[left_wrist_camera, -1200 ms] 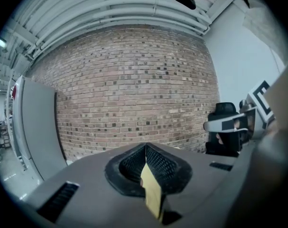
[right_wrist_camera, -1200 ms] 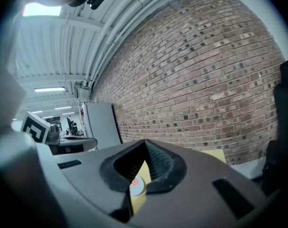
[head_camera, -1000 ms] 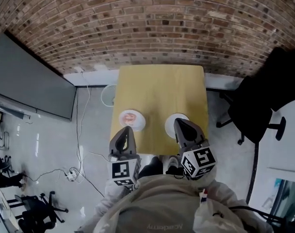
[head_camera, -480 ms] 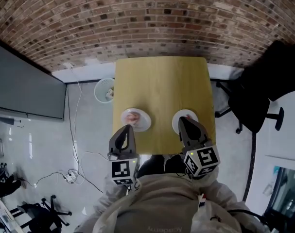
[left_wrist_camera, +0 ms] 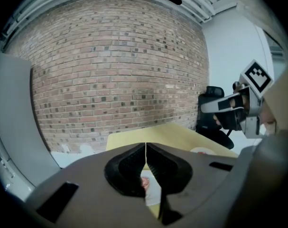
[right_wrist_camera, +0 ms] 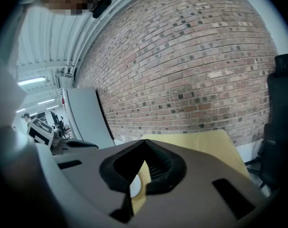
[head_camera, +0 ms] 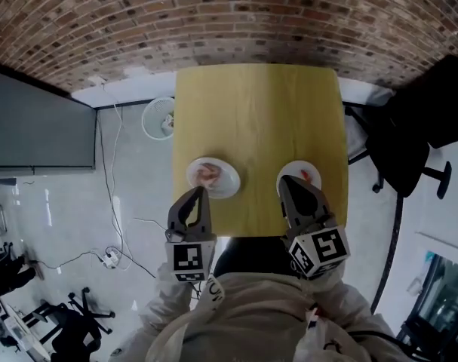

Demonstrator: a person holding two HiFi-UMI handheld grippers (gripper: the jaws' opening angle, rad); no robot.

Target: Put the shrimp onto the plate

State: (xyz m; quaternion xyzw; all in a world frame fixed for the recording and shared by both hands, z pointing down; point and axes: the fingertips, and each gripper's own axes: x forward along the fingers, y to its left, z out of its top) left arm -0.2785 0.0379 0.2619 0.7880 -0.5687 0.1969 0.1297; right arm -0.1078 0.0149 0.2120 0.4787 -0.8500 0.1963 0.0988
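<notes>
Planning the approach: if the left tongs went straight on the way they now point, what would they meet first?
Probably the plate holding the shrimp, which lies just ahead of the shut left tongs. Depth is hard to judge from above.

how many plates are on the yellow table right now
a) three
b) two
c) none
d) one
b: two white plates lie side by side near the near edge of the table, the left plate with pinkish shrimp on it and the right plate nearly bare.
</notes>
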